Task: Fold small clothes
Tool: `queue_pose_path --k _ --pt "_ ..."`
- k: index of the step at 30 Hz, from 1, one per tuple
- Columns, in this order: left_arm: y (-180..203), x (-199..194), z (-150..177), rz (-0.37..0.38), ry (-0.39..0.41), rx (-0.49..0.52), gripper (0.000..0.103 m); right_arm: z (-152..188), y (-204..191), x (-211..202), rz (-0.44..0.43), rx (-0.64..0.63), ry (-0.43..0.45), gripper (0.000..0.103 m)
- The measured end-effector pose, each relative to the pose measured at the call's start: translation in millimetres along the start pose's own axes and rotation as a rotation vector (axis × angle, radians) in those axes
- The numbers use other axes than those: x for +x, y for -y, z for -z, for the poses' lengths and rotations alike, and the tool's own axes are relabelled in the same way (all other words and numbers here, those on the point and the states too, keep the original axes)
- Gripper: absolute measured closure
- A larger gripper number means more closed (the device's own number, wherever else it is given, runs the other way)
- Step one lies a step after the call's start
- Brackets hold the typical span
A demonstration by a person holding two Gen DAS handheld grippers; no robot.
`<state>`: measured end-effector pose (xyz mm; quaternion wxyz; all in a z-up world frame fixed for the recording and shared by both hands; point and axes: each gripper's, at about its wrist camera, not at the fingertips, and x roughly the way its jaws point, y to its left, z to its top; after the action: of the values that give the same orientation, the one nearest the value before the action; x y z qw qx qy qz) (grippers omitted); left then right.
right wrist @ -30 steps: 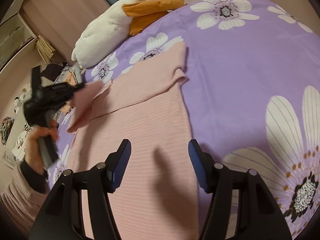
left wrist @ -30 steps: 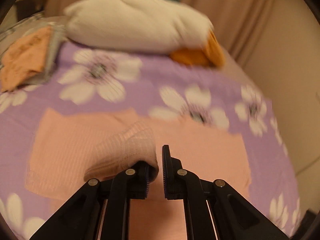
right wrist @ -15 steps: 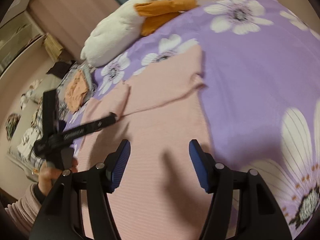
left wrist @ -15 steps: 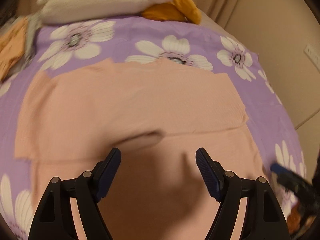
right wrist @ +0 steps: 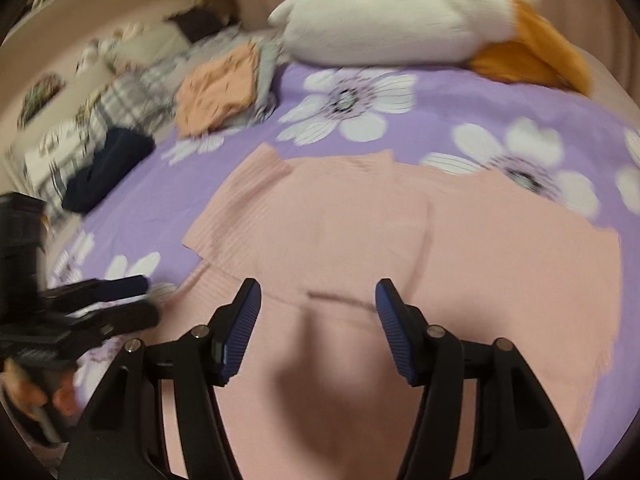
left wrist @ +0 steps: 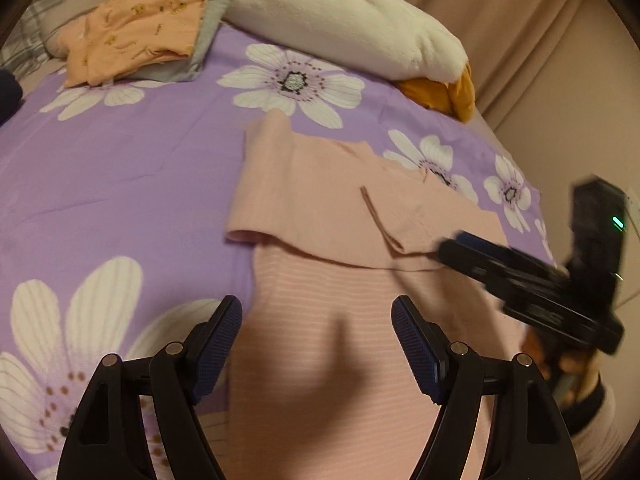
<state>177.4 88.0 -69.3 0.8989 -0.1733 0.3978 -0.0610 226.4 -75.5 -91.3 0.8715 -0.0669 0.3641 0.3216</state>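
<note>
A pink ribbed garment [left wrist: 340, 216] lies flat on the purple flowered bedsheet [left wrist: 120, 184], its sleeves folded in across the upper body. It also shows in the right wrist view [right wrist: 360, 232]. My left gripper [left wrist: 316, 344] is open and empty, just above the garment's lower left part. My right gripper [right wrist: 318, 320] is open and empty over the garment's middle. The right gripper also shows in the left wrist view [left wrist: 520, 280], at the garment's right side. The left gripper shows in the right wrist view [right wrist: 100, 304], at the garment's left edge.
A white and orange plush toy [left wrist: 352, 28] lies at the head of the bed. An orange garment on grey cloth [left wrist: 136, 36] lies at the far left. A dark blue item [right wrist: 108, 168] and plaid cloth [right wrist: 120, 100] lie left of the sheet. Curtains hang behind.
My left gripper let go of the sleeve it held a second ago, opened, and moved to the garment's left side. My right gripper swung toward the garment's middle; both sleeves now lie folded in.
</note>
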Motion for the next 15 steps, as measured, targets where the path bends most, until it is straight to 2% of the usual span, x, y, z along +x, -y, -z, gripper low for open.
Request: queue_pose_path --k 2,3,4,5,7,9,12,15 --pt "-0.9 0.4 -2.2 0.005 0.007 -0.007 0.026 -4.8 -6.3 18.7 0.039 -0.041 -0.042 0.052" --pt "-4.8 2.7 -1.0 0.01 0.008 -0.014 0.026 -6.2 -8.1 31.7 0.071 -0.066 -0.074 0.062" --pt "-5.9 4.0 -3.1 0.014 0.008 -0.022 0.026 -6.2 -6.6 41.6 0.101 -0.082 -0.106 0.076" --pt "-5.9 7.0 -4.6 0.017 0.008 -0.033 0.026 -6.1 -4.7 49.2 0.134 -0.096 -0.128 0.08" --pt "-15.8 6.7 -6.2 0.025 0.009 -0.042 0.026 -5.6 2.3 46.7 0.142 -0.09 -0.105 0.093" --pt "-23.7 6.0 -5.2 0.032 0.008 -0.047 0.026 -6.2 16.2 33.7 0.11 -0.006 -0.062 0.094" --pt "-28.5 7.0 -3.6 0.038 0.009 -0.056 0.026 0.1 53.4 0.7 0.0 0.225 0.053 0.093" --pt "-43.1 -1.7 7.8 0.042 0.009 -0.064 0.026 21.8 97.7 -27.9 -0.109 0.461 0.134 0.087"
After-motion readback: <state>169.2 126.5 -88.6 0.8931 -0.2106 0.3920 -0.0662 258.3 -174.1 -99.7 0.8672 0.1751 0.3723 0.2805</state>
